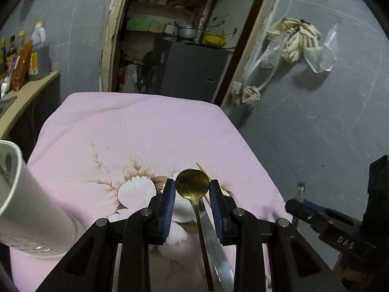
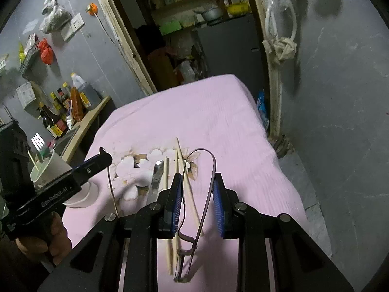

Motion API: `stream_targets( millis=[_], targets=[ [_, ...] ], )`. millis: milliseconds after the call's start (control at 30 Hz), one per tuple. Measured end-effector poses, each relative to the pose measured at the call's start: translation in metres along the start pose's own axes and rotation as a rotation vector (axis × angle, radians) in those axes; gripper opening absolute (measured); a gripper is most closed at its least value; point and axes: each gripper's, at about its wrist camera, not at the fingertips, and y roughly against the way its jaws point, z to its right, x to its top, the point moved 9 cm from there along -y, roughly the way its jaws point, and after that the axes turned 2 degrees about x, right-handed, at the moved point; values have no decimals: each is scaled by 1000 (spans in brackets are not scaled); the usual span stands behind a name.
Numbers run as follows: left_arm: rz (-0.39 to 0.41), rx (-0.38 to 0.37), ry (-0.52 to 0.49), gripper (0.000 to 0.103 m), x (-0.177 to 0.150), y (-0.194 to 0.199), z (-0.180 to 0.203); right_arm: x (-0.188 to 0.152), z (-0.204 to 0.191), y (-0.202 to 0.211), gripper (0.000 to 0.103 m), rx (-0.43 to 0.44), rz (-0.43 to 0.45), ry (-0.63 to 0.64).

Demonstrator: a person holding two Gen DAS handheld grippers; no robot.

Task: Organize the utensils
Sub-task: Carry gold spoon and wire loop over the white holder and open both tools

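Observation:
In the left wrist view my left gripper (image 1: 192, 189) is open, its blue pads either side of a gold spoon (image 1: 192, 185) whose handle runs back under me; I cannot tell if a pad touches it. A steel knife handle (image 1: 215, 243) and a chopstick (image 1: 203, 169) lie beside it. The white utensil cup (image 1: 29, 209) stands at the left. In the right wrist view my right gripper (image 2: 197, 194) is open around a thin wire whisk loop (image 2: 206, 170) that lies over wooden chopsticks (image 2: 181, 170). The knife (image 2: 155, 175) lies left of them. The cup (image 2: 52, 168) holds a fork (image 2: 39, 142).
The pink flowered cloth (image 2: 218, 112) covers the table, which ends at the right by a grey wall (image 2: 340, 121). A wooden counter (image 1: 26, 92) with bottles and a sink stands at the left. A doorway to a cluttered storeroom lies behind the table.

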Motion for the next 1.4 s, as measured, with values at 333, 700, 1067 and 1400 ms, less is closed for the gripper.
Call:
stream_targets(
  millis=[333, 700, 1067, 1400],
  targets=[
    [50, -49, -71, 27, -4, 28, 6, 1, -15, 26, 22, -42, 75, 31],
    [137, -57, -96, 27, 6, 61, 10, 18, -46, 57, 21, -37, 168, 104],
    [222, -26, -73, 27, 45, 112, -8, 61, -108, 90, 21, 26, 249, 170],
    [321, 57, -29, 27, 95, 180, -59, 102, -203, 103, 21, 196, 342, 233]
  ],
)
